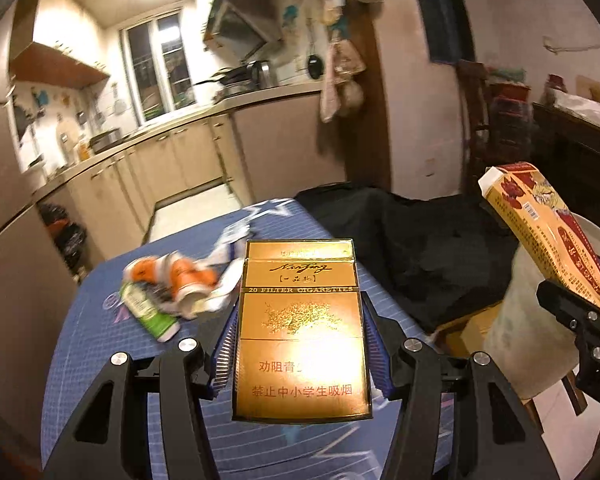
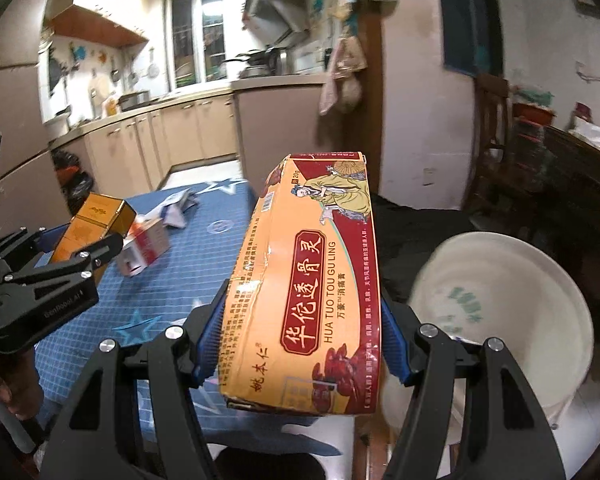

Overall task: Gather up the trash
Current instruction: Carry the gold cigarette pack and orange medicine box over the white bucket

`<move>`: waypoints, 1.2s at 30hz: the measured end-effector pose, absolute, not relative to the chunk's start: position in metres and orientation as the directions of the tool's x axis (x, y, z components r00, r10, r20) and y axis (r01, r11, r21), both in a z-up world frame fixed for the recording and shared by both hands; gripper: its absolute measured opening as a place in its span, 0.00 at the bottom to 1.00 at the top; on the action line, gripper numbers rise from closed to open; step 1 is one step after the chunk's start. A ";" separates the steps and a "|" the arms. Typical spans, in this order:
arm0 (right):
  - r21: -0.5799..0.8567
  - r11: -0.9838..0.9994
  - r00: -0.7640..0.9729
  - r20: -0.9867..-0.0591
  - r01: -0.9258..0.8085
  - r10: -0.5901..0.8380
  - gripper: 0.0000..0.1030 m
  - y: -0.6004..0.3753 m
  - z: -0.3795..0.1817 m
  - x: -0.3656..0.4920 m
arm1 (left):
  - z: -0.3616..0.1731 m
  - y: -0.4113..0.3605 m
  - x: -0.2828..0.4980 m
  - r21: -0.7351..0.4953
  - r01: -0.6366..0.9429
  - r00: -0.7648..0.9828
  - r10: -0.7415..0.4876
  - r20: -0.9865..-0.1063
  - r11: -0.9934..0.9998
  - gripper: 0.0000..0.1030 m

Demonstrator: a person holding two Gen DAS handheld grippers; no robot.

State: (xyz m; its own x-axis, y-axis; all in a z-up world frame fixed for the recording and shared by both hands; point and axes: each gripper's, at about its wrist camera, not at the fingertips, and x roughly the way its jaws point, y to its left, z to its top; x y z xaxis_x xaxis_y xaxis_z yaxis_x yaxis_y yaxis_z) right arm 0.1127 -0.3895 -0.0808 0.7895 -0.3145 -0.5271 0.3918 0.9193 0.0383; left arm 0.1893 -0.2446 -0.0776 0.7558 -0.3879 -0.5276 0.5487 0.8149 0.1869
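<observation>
My left gripper [image 1: 300, 344] is shut on a gold cigarette pack [image 1: 302, 328] and holds it above the blue star-patterned table [image 1: 100, 360]. My right gripper [image 2: 300, 344] is shut on a long orange and red ointment box [image 2: 312, 280], held beside a white bucket [image 2: 512, 320]. The bucket also shows in the left wrist view [image 1: 528, 320], with the ointment box [image 1: 548, 232] over it. The right wrist view shows my left gripper [image 2: 80, 256] with the cigarette pack [image 2: 94, 224]. More trash lies on the table: a crushed orange and white carton [image 1: 176, 276], a green tube [image 1: 148, 312] and crumpled paper [image 1: 228, 256].
A black cloth [image 1: 412, 248] covers something behind the table. Kitchen cabinets [image 1: 160, 168] and a counter run along the left and back. Dark wooden furniture [image 2: 560, 184] stands at the right. A small cardboard box [image 1: 472, 324] sits below the bucket.
</observation>
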 end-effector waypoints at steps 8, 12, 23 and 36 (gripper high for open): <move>0.054 0.859 0.755 -0.507 0.510 -0.416 0.60 -0.438 -0.073 0.077 | -0.078 -0.311 0.168 0.207 0.645 0.706 -0.470 -0.529 0.736 0.55; 0.058 0.831 0.736 -0.500 0.554 -0.456 0.60 -0.452 -0.074 0.060 | -0.079 -0.338 0.158 0.217 0.679 0.685 -0.501 -0.529 0.701 0.55; 0.057 0.778 0.694 -0.496 0.626 -0.522 0.60 -0.479 -0.077 0.034 | -0.074 -0.394 0.139 0.233 0.746 0.637 -0.564 -0.526 0.624 0.55; 0.004 0.700 0.613 -0.486 0.714 -0.623 0.60 -0.516 -0.070 0.003 | -0.074 -0.451 0.118 0.235 0.819 0.558 -0.635 -0.534 0.523 0.55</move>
